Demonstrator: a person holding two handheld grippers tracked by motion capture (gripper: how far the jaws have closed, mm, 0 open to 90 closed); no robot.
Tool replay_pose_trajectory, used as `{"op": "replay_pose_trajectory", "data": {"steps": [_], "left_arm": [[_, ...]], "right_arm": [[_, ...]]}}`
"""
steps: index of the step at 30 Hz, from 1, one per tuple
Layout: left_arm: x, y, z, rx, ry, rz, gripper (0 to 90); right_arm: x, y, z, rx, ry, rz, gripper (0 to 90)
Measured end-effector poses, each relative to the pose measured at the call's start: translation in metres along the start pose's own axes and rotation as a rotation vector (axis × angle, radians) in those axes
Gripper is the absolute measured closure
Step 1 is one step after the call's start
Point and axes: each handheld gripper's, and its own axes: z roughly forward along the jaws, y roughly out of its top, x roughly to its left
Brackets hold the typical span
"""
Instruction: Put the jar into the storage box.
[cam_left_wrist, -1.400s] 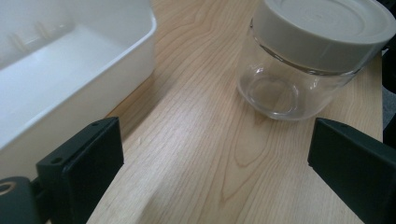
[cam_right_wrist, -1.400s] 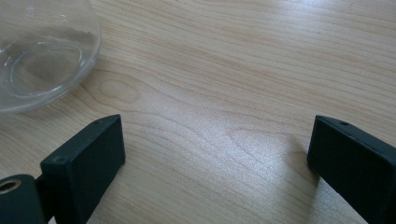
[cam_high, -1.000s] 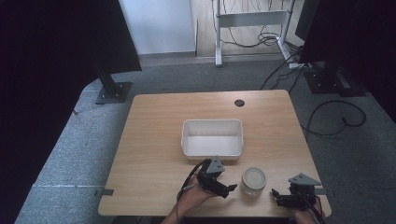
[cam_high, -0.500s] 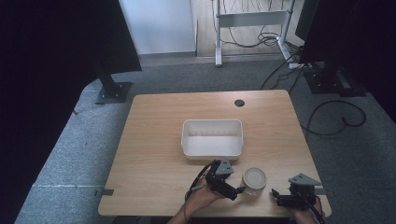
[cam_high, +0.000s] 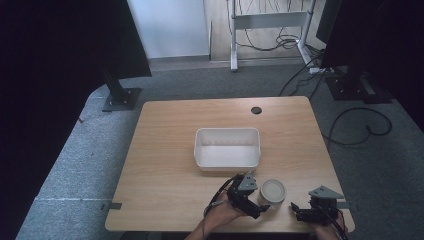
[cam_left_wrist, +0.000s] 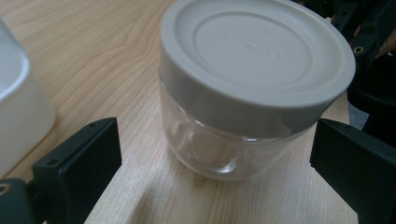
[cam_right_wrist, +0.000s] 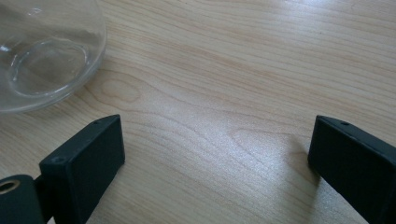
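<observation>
A clear jar (cam_high: 272, 191) with a grey lid stands upright near the table's front edge, just in front of the white tray (cam_high: 227, 147). My left gripper (cam_high: 257, 200) is right beside the jar on its left. In the left gripper view the jar (cam_left_wrist: 252, 88) sits between the wide-apart black jaws of the open left gripper (cam_left_wrist: 212, 154), touching neither. My right gripper (cam_high: 300, 210) rests at the front right, a little apart from the jar. In the right gripper view it (cam_right_wrist: 215, 140) is open over bare wood, with the jar's glass wall (cam_right_wrist: 42, 51) at upper left.
The white tray is empty and its rounded corner (cam_left_wrist: 18, 102) shows close by in the left gripper view. A round cable hole (cam_high: 256, 109) sits at the table's back. The table's front edge (cam_high: 165, 231) lies just below both hands.
My left gripper has slid rightward along the front of the table until its jaws stand on either side of the jar. The right gripper and the jar have stayed put.
</observation>
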Motion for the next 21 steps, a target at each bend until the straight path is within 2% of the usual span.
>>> {"op": "replay_pose_trajectory", "data": {"steps": [14, 21], "left_arm": [[-0.012, 0.009, 0.021, 0.015, 0.014, 0.031, 4.1], [-0.013, 0.012, 0.031, 0.014, 0.035, 0.014, 6.7]], "right_arm": [[0.000, 0.000, 0.000, 0.000, 0.003, -0.002, 3.4], [0.000, 0.000, 0.000, 0.000, 0.004, -0.002, 3.4]]}}
